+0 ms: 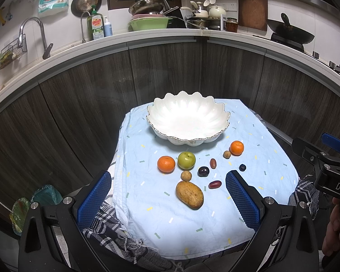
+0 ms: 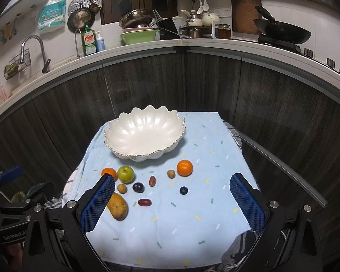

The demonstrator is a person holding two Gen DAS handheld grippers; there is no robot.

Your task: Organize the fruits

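A white scalloped ceramic bowl point(image 1: 188, 119) sits empty beyond both wide, empty jaws. Oranges, a green apple point(image 1: 186, 160), a yellow-brown mango point(image 1: 189, 194) and small dark fruits lie between, on the blue-clothed bench point(image 1: 249, 204).

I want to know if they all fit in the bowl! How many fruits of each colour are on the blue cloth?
Orange: 2
Green: 1
Yellow-brown: 3
Reddish-brown: 2
Dark purple or blue: 2
Total: 10
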